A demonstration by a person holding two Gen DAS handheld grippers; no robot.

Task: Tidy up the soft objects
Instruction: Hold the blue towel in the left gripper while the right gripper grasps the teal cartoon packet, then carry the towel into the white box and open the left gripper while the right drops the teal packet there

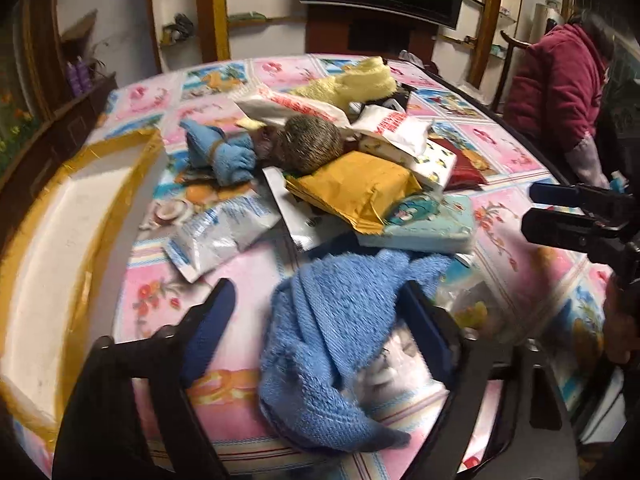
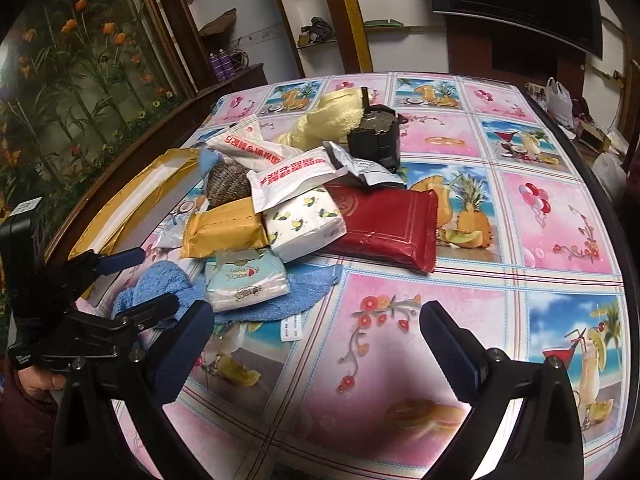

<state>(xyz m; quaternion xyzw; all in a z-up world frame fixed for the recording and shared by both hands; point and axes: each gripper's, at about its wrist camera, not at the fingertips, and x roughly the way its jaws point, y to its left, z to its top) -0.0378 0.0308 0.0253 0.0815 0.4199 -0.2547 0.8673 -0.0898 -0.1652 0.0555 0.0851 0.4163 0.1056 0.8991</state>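
1. The left gripper (image 1: pixel 320 308) has its jaws wide apart, one on each side of a blue towel (image 1: pixel 336 328) that lies crumpled on the table (image 1: pixel 248 272). Its right finger touches the towel's edge; the left finger stands apart from it, so nothing is gripped.
2. The right gripper (image 2: pixel 316 340) also has its jaws spread wide and hangs over a bare pink square of the flowered tablecloth (image 2: pixel 400 344), holding nothing.
3. From the right wrist view, the left gripper (image 2: pixel 156 280) shows at the left edge, over the blue towel (image 2: pixel 304 292).
4. A heap of soft things sits in the middle of the table: a mustard-yellow packet (image 1: pixel 352 188), a pale blue tissue pack (image 1: pixel 428 220) just beyond the towel, a white tissue pack with lemon print (image 2: pixel 304 220), a red packet (image 2: pixel 384 224), two white packets with red lettering (image 2: pixel 292 176), and a knitted grey-brown ball (image 1: pixel 312 144).
5. A second blue cloth, knotted (image 1: pixel 224 152), lies left of the ball, and a yellow towel (image 1: pixel 352 80) rests at the far side.
6. A silvery plastic pouch (image 1: pixel 216 236) lies flat beside the heap.
7. A white box with yellow taped edges (image 1: pixel 60 240) stands open at the table's left side.
8. A black boxy device (image 2: pixel 376 140) sits next to the yellow towel.
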